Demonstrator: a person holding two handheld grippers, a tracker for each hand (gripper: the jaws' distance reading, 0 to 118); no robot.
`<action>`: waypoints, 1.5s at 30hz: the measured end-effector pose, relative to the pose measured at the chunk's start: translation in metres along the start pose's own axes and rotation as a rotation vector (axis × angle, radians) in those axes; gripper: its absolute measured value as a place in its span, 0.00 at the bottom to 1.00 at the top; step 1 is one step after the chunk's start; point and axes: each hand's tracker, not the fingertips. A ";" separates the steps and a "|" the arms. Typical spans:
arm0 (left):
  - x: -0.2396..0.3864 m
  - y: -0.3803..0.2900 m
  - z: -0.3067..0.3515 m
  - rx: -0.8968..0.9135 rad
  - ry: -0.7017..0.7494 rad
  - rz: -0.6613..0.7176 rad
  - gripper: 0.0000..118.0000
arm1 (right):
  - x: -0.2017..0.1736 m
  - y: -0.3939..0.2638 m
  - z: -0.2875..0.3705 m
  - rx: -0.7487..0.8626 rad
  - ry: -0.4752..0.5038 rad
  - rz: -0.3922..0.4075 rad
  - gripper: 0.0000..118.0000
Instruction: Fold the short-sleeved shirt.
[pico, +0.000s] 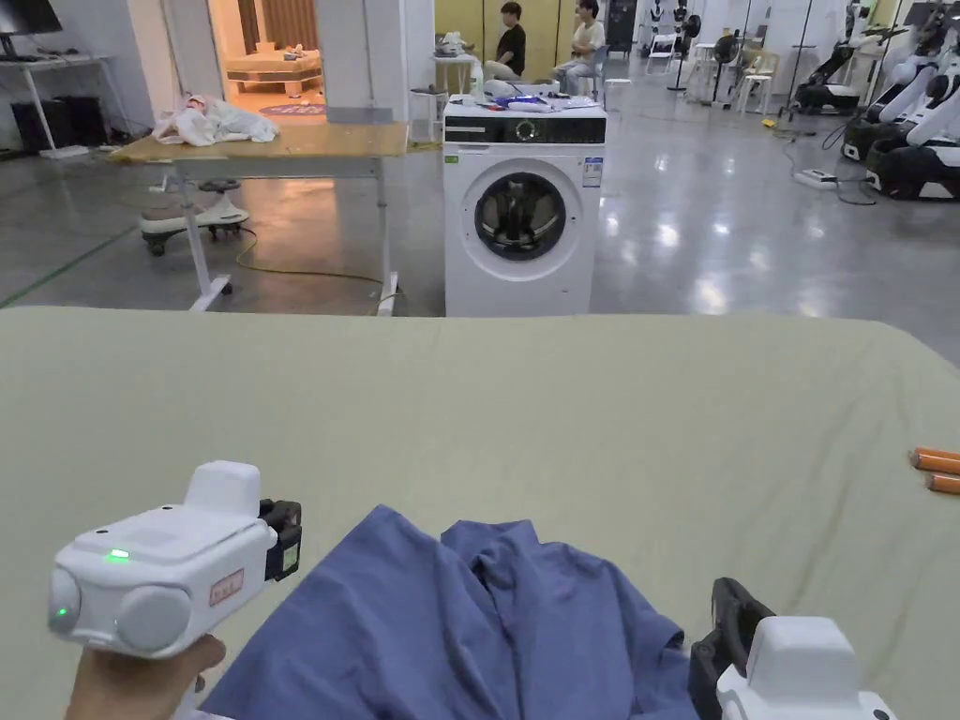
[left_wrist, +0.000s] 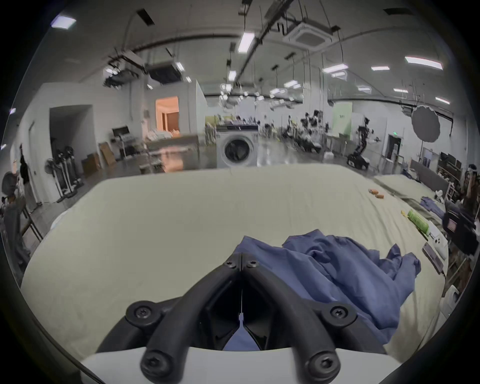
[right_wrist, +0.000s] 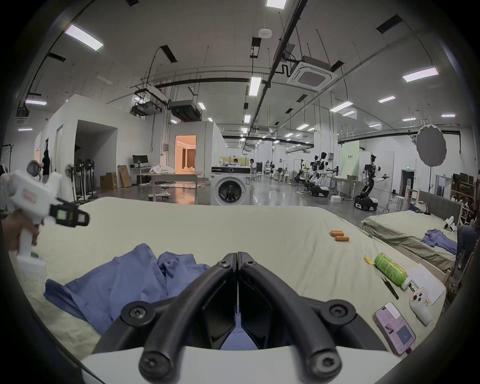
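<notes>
A blue short-sleeved shirt lies crumpled near the front edge of a pale green sheet-covered surface. A hand holds my left gripper above the sheet by the shirt's left edge. Its jaws are shut and nothing shows between them. In the left gripper view the shut left gripper points over the shirt, which spreads to the right. My right gripper sits at the shirt's right edge. In its own view the right gripper is shut, with the shirt bunched to the left and the left gripper farther off.
Two orange cylinders lie at the right of the sheet. Along the right edge are a green bottle, a white controller, a phone and paper. Beyond the far edge stand a washing machine and a wooden table.
</notes>
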 end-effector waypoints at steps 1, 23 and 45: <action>-0.003 0.010 -0.026 -0.041 -0.017 -0.024 0.00 | 0.002 -0.002 -0.002 -0.009 -0.003 0.002 0.00; 0.059 0.017 -0.218 -0.455 0.009 -0.074 0.58 | 0.060 -0.052 -0.030 -0.229 -0.122 0.032 0.00; 0.021 0.026 0.011 -0.050 -0.034 -0.026 0.00 | 0.124 -0.097 -0.077 -0.658 0.049 -0.149 0.42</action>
